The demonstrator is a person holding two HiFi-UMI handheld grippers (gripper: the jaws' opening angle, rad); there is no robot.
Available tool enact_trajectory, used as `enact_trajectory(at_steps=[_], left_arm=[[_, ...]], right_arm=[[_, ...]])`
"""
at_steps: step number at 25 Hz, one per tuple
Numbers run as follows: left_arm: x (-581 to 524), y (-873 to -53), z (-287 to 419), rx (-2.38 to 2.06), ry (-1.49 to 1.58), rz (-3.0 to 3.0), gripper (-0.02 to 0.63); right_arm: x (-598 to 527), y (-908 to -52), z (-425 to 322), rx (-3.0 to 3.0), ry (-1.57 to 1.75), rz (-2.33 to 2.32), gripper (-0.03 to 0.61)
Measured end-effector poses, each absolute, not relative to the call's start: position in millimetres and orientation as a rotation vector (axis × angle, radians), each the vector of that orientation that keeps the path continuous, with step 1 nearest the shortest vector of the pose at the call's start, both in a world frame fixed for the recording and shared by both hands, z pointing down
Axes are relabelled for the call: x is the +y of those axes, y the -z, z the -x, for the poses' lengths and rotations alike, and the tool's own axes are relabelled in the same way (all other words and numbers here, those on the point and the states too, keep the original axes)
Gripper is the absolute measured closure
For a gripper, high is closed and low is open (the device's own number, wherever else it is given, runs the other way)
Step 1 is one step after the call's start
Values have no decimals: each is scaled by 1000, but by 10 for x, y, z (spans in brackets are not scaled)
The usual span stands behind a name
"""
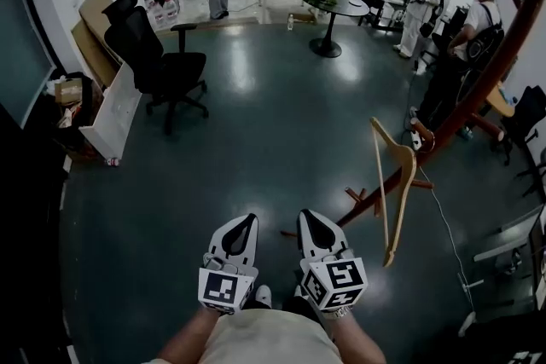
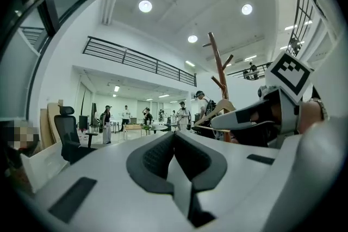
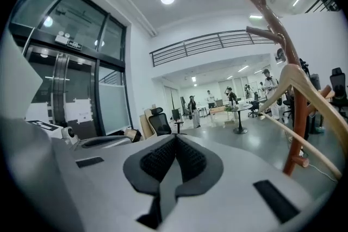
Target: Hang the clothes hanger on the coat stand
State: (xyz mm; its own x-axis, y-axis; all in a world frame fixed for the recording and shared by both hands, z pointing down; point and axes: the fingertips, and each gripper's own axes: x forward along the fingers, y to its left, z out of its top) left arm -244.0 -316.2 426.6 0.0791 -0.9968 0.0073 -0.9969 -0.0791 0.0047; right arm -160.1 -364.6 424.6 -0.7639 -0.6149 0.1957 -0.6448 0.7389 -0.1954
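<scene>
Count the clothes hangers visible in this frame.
1. The wooden hanger hangs on a lower peg of the coat stand, to the person's right. Others could be hidden in the crowded background.

Pale wooden hanger [image 1: 404, 199] hung, tilted, on reddish-brown coat stand [image 1: 467, 102]

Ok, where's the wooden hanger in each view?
Head view: wooden hanger right of centre, against the coat stand.
Left gripper view: small, right of centre, beside the stand's trunk.
Right gripper view: large, at the right edge.
Shared landmark: the coat stand.
</scene>
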Motion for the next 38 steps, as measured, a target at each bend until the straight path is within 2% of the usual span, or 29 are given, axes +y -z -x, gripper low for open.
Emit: enact_trajectory(at_steps=[3, 15, 38], left_arm=[[-3151, -4256, 2501, -2142, 66, -2284, 601], [-3216, -4410, 2456, -2104, -58, -2288, 601], [-3250, -4411, 1977, -1998, -65, -2397, 601]], right_arm=[[-3650, -4281, 1696, -2816, -389, -1012, 560], [-3735, -4387, 1769, -2787, -390, -1008, 560], [-3656, -4485, 1368, -2720, -373, -1099, 560]])
